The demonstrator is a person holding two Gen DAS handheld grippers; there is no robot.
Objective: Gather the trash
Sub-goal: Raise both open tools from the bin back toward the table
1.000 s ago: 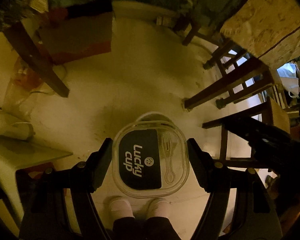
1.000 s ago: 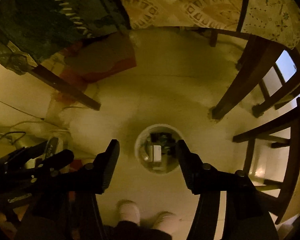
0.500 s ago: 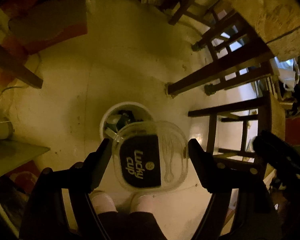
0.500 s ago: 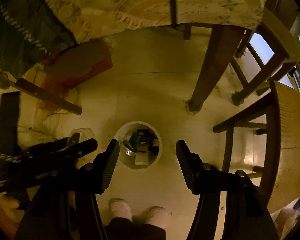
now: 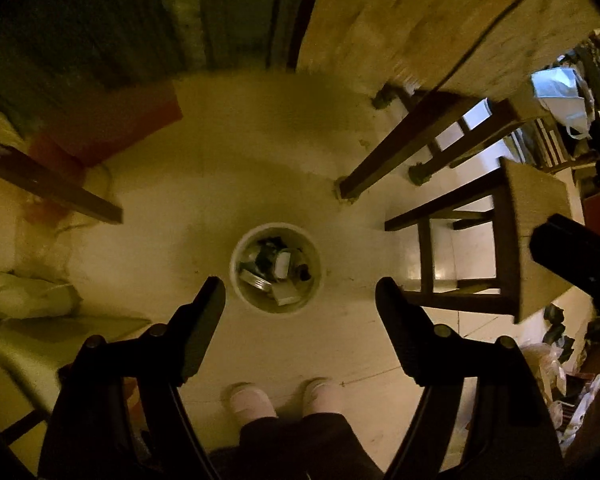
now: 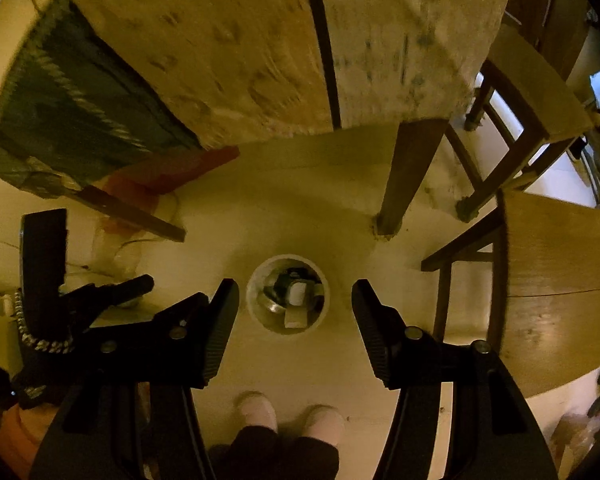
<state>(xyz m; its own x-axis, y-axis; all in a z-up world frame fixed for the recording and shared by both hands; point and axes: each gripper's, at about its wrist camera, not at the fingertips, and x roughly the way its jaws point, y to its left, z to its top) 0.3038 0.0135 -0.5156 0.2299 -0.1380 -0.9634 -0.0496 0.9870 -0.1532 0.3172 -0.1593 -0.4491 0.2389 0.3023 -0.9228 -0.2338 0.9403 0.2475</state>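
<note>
A round white trash bin (image 5: 240,252) stands on the pale floor below me, with several pieces of trash inside; it also shows in the right wrist view (image 6: 254,284). My left gripper (image 5: 300,296) is open and empty, held high above the bin. My right gripper (image 6: 296,296) is open and empty, also above the bin. The left gripper also shows at the left of the right wrist view (image 6: 100,292). The clear "Lucky cup" lid is not between any fingers now; I cannot pick it out in the bin.
A table with a patterned cloth (image 6: 260,48) is ahead, its dark leg (image 6: 404,176) near the bin. Wooden chairs (image 5: 512,232) stand at the right. A red mat (image 5: 112,120) lies under the table. My feet (image 5: 256,400) are just behind the bin.
My left gripper opened and let go of the clear "Lucky cup" lid over the bin; it is now empty. Both grippers rose and tilted toward the table.
</note>
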